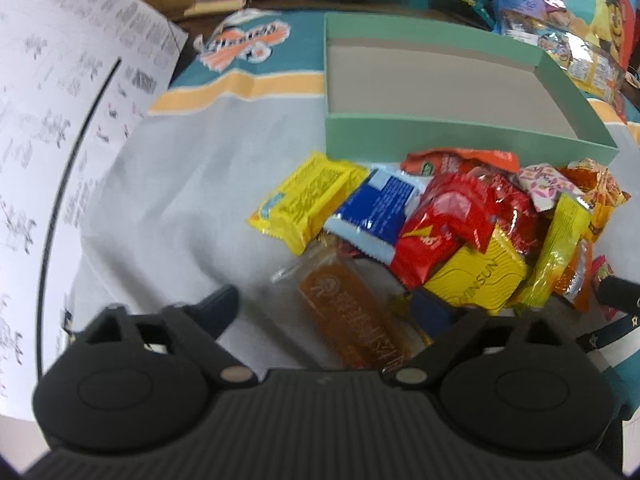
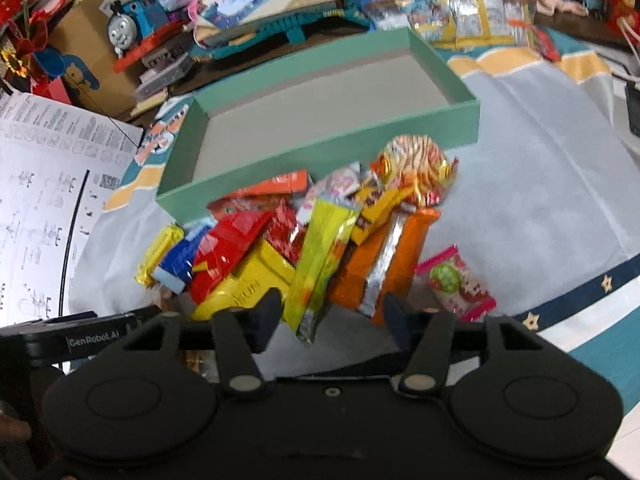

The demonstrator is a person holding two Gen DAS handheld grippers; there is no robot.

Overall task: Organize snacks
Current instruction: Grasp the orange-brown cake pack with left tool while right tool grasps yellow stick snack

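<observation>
The left gripper (image 1: 326, 312) is hovering with jaws apart, straddling the amber clear-wrapped bar (image 1: 356, 320) lying just ahead on the grey cloth surface (image 1: 180, 200). Beyond it the heap of crinkly foil snack packets (image 1: 460, 220) is sitting before the empty mint-green cardboard box (image 1: 460, 132). The right gripper (image 2: 330, 312) is standing apart around the lime-green packet (image 2: 320, 264); light, slippery wrappers, probably best pinched mid-body.

A heap of snack packets (image 2: 296, 240) lies on the cloth (image 2: 540, 184) just before the open box (image 2: 320, 152). A printed sheet (image 2: 36, 208) lies left; a toy train (image 2: 136, 24) stands behind.
</observation>
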